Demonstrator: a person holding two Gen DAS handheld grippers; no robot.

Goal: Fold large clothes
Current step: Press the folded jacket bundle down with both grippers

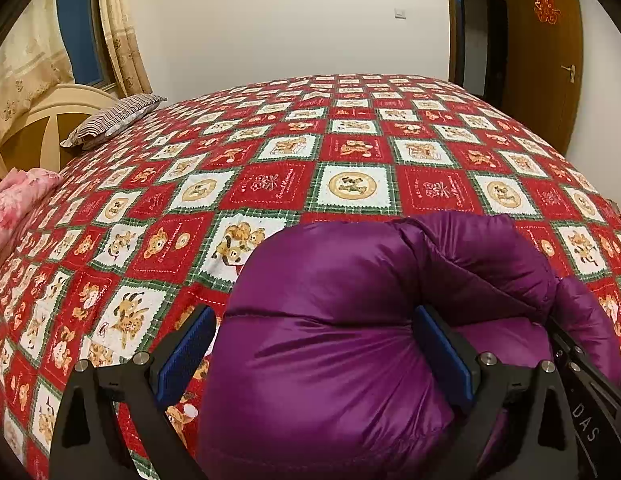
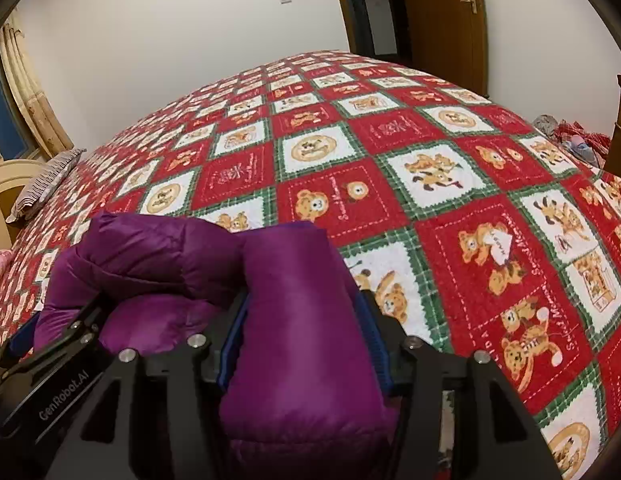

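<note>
The puffy purple coat (image 1: pixel 330 340) sits low in the frame on the bed cover (image 1: pixel 270 184). The left claw (image 1: pixel 314 356) stands apart around it; the right claw (image 2: pixel 302 340) squeezes one roll. Slippery cloth might slide out and unfold.

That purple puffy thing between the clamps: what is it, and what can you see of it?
The purple jacket looks like a padded, quilted coat of shiny, slippery fabric, with stitched seams. It is bunched into thick rolls on the red patterned bedspread. The left gripper straddles one puffy roll, its right pad pressing in. The right gripper has another roll squeezed between its blue pads. A sleeve-like fold lies between them.
</note>
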